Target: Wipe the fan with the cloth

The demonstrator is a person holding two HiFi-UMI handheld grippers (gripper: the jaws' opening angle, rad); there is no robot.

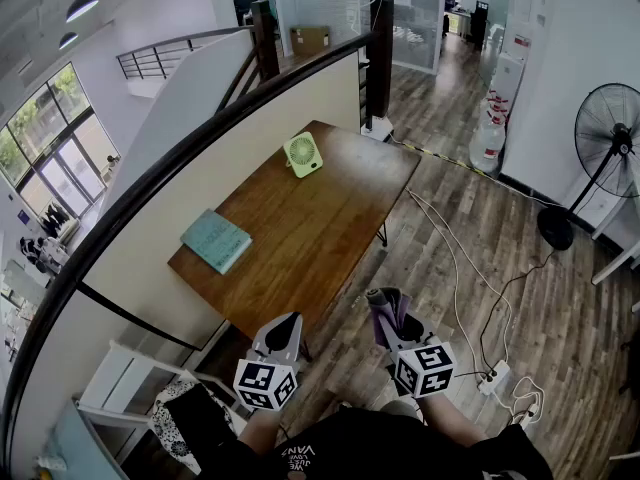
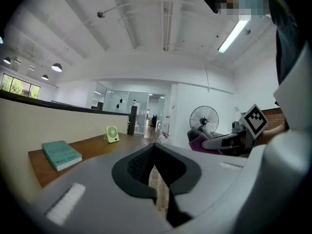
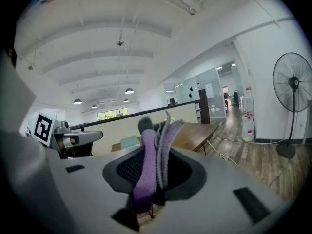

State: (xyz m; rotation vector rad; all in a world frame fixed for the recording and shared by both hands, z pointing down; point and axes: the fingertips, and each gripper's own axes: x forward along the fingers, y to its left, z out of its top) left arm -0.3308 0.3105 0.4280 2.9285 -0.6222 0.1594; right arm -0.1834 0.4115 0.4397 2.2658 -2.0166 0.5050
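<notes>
In the head view, the left gripper (image 1: 289, 322) is low in the frame with its jaws together and nothing between them. The right gripper (image 1: 394, 320) is just beside it on the right, clamped on a purple cloth (image 1: 386, 306) that sticks out past its tips. A wooden table (image 1: 310, 223) begins just beyond both grippers. The small green fan (image 1: 303, 154) stands upright at the table's far end, well apart from both grippers. A teal book (image 1: 216, 240) lies nearer, ahead and to the left of the left gripper. A tall floor fan (image 1: 610, 138) stands far off to the right.

In the left gripper view, the dark pads meet along a closed seam. The fan (image 2: 112, 134) is ahead to the left, the book (image 2: 61, 154) nearer on the same side, and the right gripper (image 2: 222, 141) is to the right.

In the right gripper view, the cloth (image 3: 148, 167) stands pinched between the jaws and rises above them. The left gripper (image 3: 90, 137) is to the left, and the table is ahead beyond the cloth.
</notes>
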